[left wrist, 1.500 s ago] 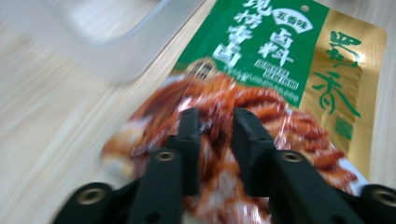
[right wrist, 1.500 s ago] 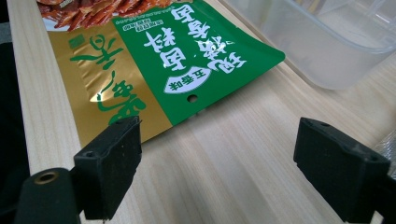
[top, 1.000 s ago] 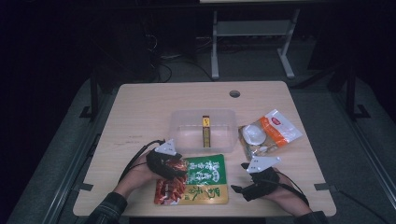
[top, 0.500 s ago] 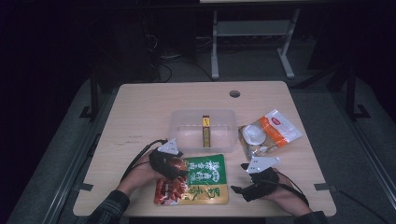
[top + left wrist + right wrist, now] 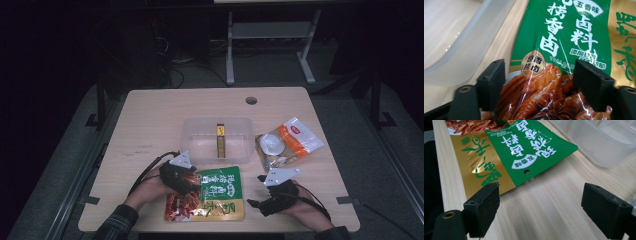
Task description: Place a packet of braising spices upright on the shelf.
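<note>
We see the green-and-gold food pouch [image 5: 212, 196] lying flat on the tabletop [image 5: 150, 120], at the near edge, just in front of the clear plastic bin [image 5: 197, 137]. Its far edge lies near the bin's front wall; we can't tell if they touch.

Left gripper [image 5: 186, 181] sits over the pouch's left part, where the reddish food print is. In the left gripper view the pouch [image 5: 564, 50] lies w/ its printed face betw. the two black jaws, which stand wide apart. Jaws have just been closing a bit after opening, w/ the pouch under and betw. them, but the pads aren't pressing on it as far as we can see, so no grip. The bin [image 5: 456, 37] shows at upper left of that view.

Right gripper [image 5: 260, 192] rests near the tabletop's front edge, just right of the pouch and apart from it. In the right gripper view its jaws are spread wide w/ bare wood betw. them; the pouch's corner [image 5: 506, 165] lies just ahead of the jaws, and the bin [image 5: 604, 142] shows at upper right.

Inside the bin a small yellow-and-dark box [image 5: 220, 140] stands on edge. Right of the bin lies an orange-and-white snack bag [image 5: 290, 142], well apart from the pouch.
</note>
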A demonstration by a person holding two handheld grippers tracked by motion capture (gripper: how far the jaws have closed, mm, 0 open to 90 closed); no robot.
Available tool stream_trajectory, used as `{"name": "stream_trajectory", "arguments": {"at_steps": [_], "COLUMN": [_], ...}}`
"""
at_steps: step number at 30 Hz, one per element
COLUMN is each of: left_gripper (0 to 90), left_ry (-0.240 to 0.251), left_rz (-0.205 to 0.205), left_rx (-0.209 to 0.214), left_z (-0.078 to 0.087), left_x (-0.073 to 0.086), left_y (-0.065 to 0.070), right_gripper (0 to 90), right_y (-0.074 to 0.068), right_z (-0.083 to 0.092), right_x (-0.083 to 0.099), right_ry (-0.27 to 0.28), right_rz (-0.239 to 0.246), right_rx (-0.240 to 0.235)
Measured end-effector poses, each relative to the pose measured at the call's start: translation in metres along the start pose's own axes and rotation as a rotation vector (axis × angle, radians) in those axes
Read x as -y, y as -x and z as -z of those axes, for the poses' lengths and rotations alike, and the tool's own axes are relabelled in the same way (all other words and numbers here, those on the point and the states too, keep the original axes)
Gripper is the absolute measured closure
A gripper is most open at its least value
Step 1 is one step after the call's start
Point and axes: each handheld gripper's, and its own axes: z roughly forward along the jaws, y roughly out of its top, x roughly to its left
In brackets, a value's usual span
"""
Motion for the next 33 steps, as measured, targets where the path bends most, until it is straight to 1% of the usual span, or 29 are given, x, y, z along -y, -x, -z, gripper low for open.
{"name": "stream_trajectory", "arguments": {"at_steps": [3,6,7,10,13,16,18,19,21,23,24,25,27,29,31,33], "left_gripper": [36.5,48.7,51.8,59.9,70.8,78.3,80.5,83.5,85.1,87.2,88.0,88.5,88.9,89.1,89.3,89.2], "left_ry": [-0.007,-0.014,-0.021,-0.026,-0.032,-0.037,-0.035,-0.035,-0.025,-0.019,-0.007,-0.006,-0.002,0.002,0.02,0.047], "left_rz": [-0.016,-0.035,-0.05,-0.044,-0.046,-0.046,-0.04,-0.038,-0.035,-0.025,-0.009,-0.003,0.0,-0.005,-0.004,0.006], "left_rx": [-0.007,-0.007,-0.008,-0.015,-0.016,-0.016,-0.018,-0.017,-0.014,-0.008,-0.003,0.004,0.013,0.019,0.027,0.041], "left_z": [0.001,0.002,0.002,0.002,0.003,0.004,0.004,0.004,0.004,0.004,0.004,0.005,0.006,0.007,0.01,0.015], "left_x": [0.0,-0.001,-0.002,-0.003,-0.003,-0.003,-0.003,-0.003,-0.002,0.0,0.001,0.001,0.001,0.002,0.001,0.001], "left_y": [0.005,0.01,0.012,0.013,0.013,0.014,0.014,0.014,0.014,0.013,0.012,0.011,0.011,0.012,0.013,0.013], "right_gripper": [14.6,14.6,14.5,14.6,14.6,14.6,14.6,14.6,14.6,14.6,14.6,14.6,14.5,14.6,14.6,14.6], "right_y": [0.0,0.0,0.0,0.0,0.0,0.0,0.0,0.0,0.0,0.0,0.0,0.0,0.001,0.001,0.001,0.001], "right_z": [0.0,0.0,0.0,-0.001,-0.001,-0.001,-0.001,-0.001,-0.001,-0.001,-0.001,-0.001,-0.001,-0.001,-0.001,0.0], "right_x": [0.0,0.0,0.0,0.0,0.0,0.0,0.0,0.0,0.0,0.0,0.0,0.0,0.0,0.0,0.0,0.0], "right_ry": [0.002,0.001,0.001,0.0,0.0,-0.001,0.0,0.0,-0.001,-0.001,0.0,-0.001,-0.002,-0.002,0.001,0.0], "right_rz": [0.001,0.001,0.001,0.0,-0.001,-0.003,-0.003,-0.003,-0.002,-0.002,-0.002,-0.002,-0.003,-0.002,-0.001,-0.007], "right_rx": [0.0,0.0,-0.001,0.0,0.001,0.002,0.002,0.002,0.002,0.001,0.001,0.001,0.0,-0.001,0.0,-0.001]}}
